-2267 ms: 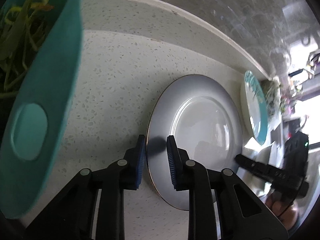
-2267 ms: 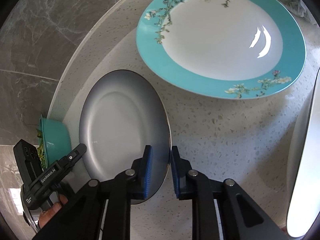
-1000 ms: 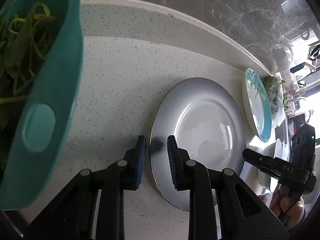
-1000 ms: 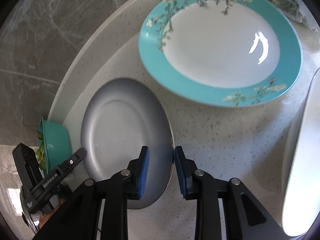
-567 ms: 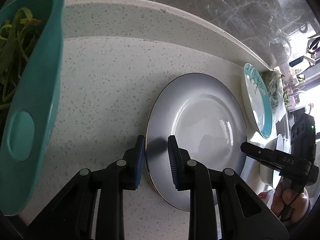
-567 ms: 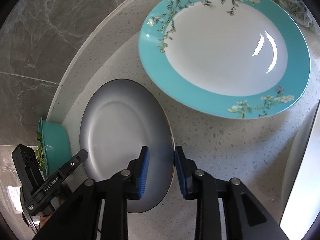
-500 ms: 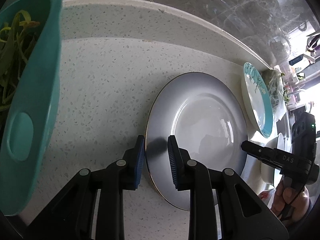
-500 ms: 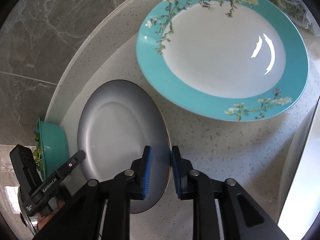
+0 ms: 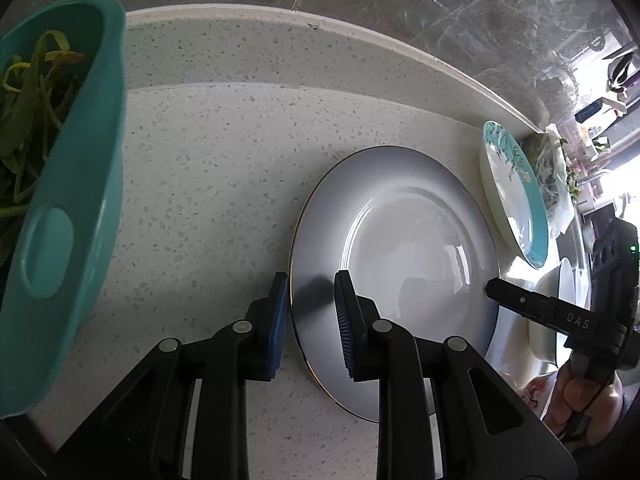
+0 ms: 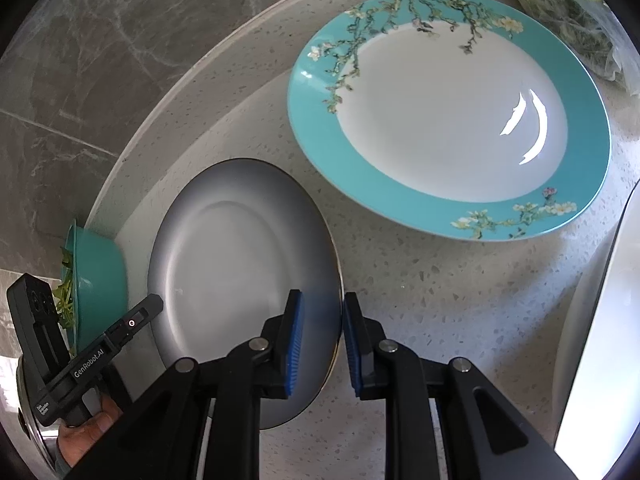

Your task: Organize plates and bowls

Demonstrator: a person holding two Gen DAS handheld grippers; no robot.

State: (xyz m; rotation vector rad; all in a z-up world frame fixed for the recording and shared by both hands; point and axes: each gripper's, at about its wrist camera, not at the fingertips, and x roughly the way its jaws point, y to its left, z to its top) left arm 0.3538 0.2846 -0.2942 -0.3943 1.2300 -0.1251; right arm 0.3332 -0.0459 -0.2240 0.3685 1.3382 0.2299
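Observation:
A grey plate with a thin gold rim (image 9: 400, 264) lies on the speckled counter; it also shows in the right wrist view (image 10: 236, 280). My left gripper (image 9: 310, 312) straddles its left rim, one blue pad on each side, closed on the edge. My right gripper (image 10: 322, 340) straddles the opposite rim the same way. A large teal-rimmed floral plate (image 10: 448, 116) lies beyond the grey plate; it appears edge-on in the left wrist view (image 9: 516, 196).
A teal bowl of green vegetable strips (image 9: 60, 208) stands left of the grey plate, also in the right wrist view (image 10: 96, 276). A bag of greens (image 10: 576, 12) lies at the far right. A white dish rim (image 10: 600, 320) fills the right edge. A dark marble wall (image 10: 100, 40) backs the counter.
Both grippers have stayed on the grey plate's rims. The views have shifted slightly; the plate looks a little further from the teal bowl than a second ago.

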